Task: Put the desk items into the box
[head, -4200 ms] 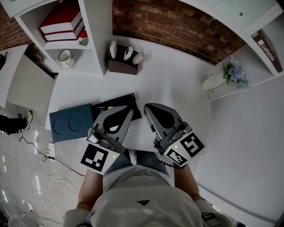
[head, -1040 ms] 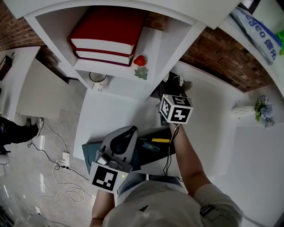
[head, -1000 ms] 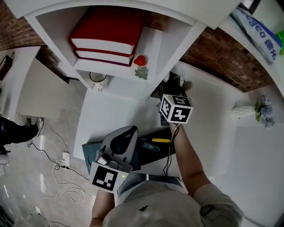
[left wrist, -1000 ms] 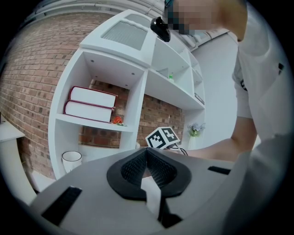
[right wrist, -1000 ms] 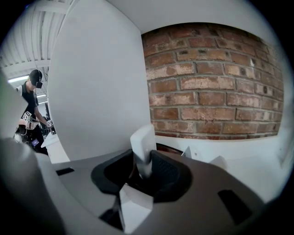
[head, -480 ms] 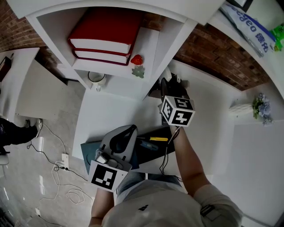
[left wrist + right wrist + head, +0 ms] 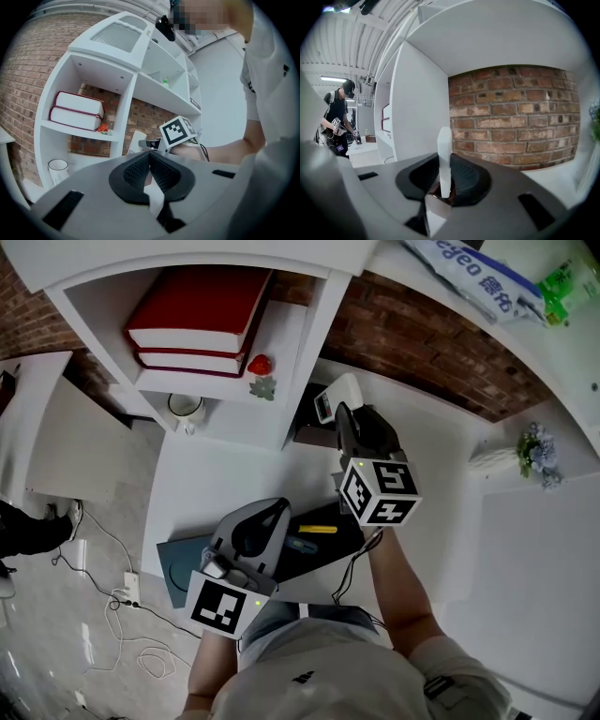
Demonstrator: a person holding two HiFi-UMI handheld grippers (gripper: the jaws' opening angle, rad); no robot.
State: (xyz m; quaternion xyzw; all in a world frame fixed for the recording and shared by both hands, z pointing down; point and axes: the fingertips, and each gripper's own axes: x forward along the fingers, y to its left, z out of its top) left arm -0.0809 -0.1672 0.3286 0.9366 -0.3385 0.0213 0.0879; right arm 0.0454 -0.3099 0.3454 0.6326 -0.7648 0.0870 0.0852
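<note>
White shelf unit [image 7: 309,343] far left, red books [image 7: 187,320] in it, brick wall behind. White desk [image 7: 225,479] runs below it.

Dark open box [image 7: 339,521] sits at the near edge of the desk, right in front of the person. A blue lid-like panel [image 7: 176,568] lies just left of it. A yellow item [image 7: 317,529] is already inside the box.

Left gripper [image 7: 275,509] hangs over the near-left part of the box. Its jaws are together with nothing between them, so it is idle.

Right gripper [image 7: 345,416] is out at the far side of the desk, above the brown holder [image 7: 302,434]. Its jaws have just been closing and are clamped on a white flat item [image 7: 444,159]. The item stands edge-on and upright between the pads, sticking out past the tips. In the head view the item is off the desk and well apart from the box. Cannot tell what the item is; maybe a small calculator.

Step, as a judgement: the pick is done and the carry to the box is not yet done.

Next move calls for bringing the right gripper toward the near side until the item is over the open box. It should stay clear of the left gripper parked there. Then lower into a bare spot beside the yellow item and part the jaws. The item is thin and gripped low, so it may pivot in the pads if swung fast.
</note>
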